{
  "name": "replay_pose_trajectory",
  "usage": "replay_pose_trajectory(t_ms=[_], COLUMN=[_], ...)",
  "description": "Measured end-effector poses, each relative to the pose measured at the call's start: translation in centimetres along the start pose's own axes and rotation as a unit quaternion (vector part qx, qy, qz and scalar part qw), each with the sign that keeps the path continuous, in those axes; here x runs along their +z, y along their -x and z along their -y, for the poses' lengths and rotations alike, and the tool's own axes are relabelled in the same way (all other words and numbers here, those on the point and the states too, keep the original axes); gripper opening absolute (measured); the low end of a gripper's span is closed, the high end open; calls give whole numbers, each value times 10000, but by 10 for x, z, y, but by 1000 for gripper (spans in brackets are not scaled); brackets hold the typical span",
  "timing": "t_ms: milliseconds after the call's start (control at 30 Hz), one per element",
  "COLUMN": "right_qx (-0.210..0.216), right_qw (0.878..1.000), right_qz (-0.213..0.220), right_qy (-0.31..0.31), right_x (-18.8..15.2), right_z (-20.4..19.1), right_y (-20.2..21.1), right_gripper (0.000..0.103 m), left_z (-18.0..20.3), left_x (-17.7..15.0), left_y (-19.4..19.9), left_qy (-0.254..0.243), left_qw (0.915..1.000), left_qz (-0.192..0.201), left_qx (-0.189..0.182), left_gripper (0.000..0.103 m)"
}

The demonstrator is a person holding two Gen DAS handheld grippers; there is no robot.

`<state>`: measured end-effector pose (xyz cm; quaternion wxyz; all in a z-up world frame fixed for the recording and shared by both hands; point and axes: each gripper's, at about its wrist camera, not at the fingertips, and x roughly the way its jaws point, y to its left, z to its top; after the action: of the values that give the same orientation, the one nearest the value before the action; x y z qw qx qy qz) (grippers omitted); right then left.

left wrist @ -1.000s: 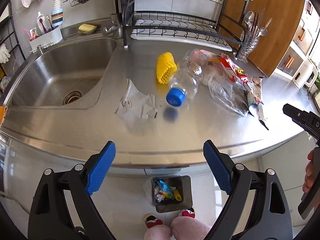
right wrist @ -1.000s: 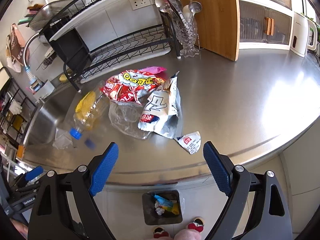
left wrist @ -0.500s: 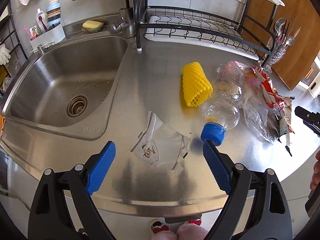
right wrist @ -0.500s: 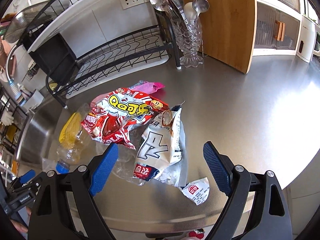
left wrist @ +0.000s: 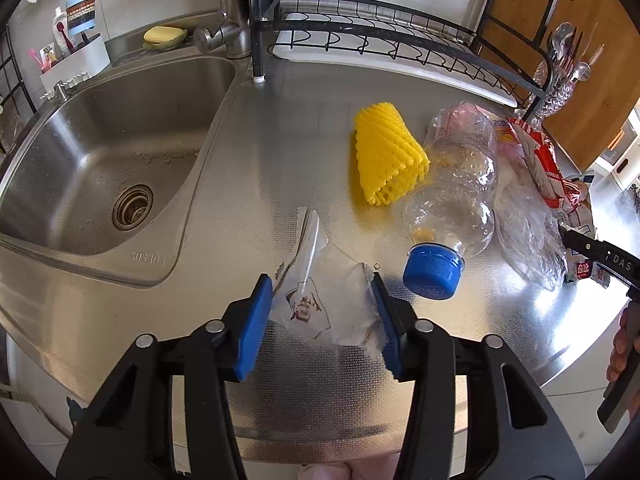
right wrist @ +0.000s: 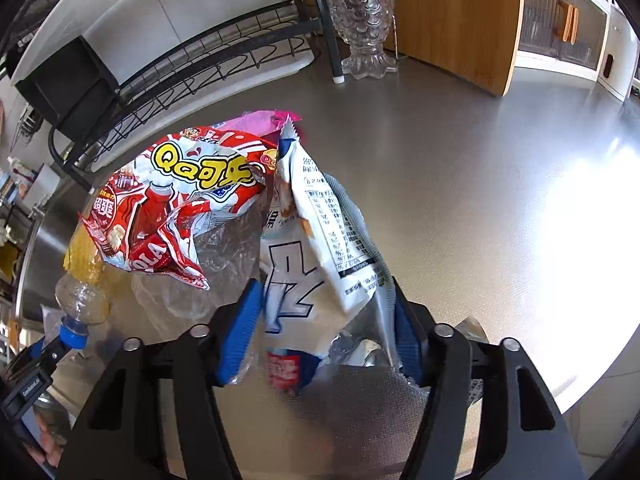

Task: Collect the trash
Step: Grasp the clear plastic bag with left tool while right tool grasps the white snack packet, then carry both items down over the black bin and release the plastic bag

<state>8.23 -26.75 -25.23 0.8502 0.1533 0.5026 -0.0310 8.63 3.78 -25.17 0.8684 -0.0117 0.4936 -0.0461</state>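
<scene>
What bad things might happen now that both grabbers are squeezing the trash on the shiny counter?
1. The left tool is closing on a thin clear plastic wrapper; it may crumple and slip out.
2. The clear plastic bottle with a blue cap lies right beside it and could roll if bumped.
3. The right tool is closing on the white snack bag; the crinkled clear plastic film touching it may drag along.

The sink [left wrist: 108, 152] is set in the counter [left wrist: 288, 128]. To its right, near the counter's front edge, lies a clear wrapper [left wrist: 324, 300]. Further right lies a plastic bottle [left wrist: 452, 200], with a foam net sleeve [left wrist: 386, 156] touching its left side. Snack bags [right wrist: 192, 200] lie right of the bottle. The dish rack [left wrist: 380, 44] stands behind them all.
</scene>
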Motion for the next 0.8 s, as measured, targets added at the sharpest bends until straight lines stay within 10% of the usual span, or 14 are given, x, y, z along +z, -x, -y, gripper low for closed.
replay_pose_trajectory(t_ms=[167,800], right_qx=[3,485], right_qw=[9999,9971], right_qz=[131,545], right_qy=[-29,225], right_x=[-6,-56], right_z=[2,-9], right_y=[13,100], right_gripper=[15,9], left_z=[1,34], left_x=[-2,-56], left_y=[7,81], left_qy=[-47,-214], left_qw=[10000,9984], left_qz=[62,393], left_qx=[-29,-334], left_gripper=[21,14])
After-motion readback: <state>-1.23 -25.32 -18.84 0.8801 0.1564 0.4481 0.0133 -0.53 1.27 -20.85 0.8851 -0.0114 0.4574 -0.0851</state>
